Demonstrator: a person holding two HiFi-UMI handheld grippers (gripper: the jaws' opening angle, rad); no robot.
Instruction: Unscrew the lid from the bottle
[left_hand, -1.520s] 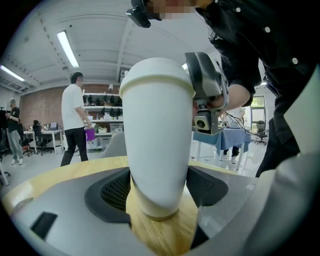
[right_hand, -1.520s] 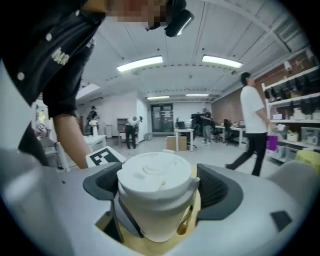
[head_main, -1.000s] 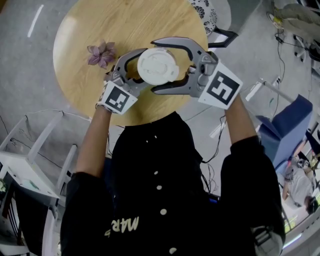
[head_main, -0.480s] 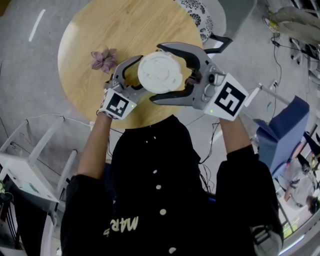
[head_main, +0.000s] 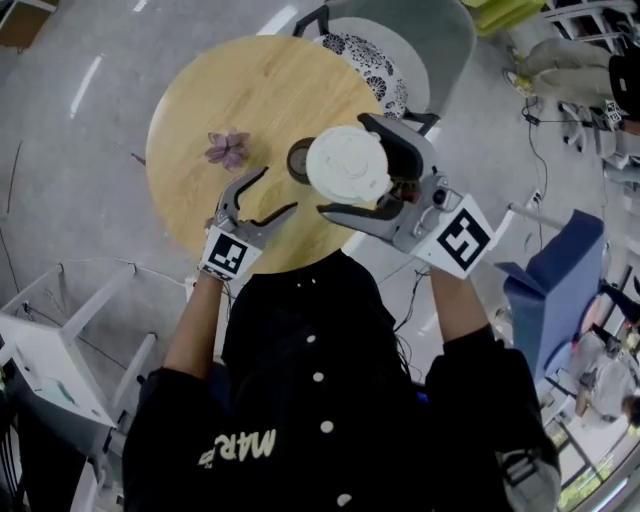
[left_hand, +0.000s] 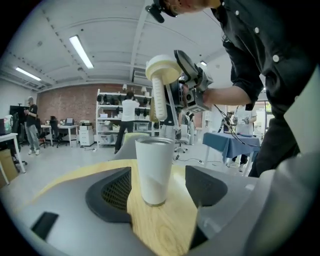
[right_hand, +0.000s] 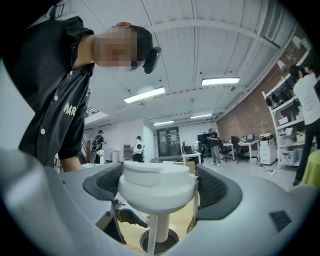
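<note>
The lid (head_main: 347, 165) is off; the right gripper (right_hand: 159, 187) pinches its sides, high above the bottle (left_hand: 154, 170); the bottle stands open on the table (head_main: 220, 90), untouched between the spread jaws of the left gripper (head_main: 270, 195); probably only setting the lid down remains; the left gripper view alone shows the lid's tube clear of the rim; the head view hides it
</note>
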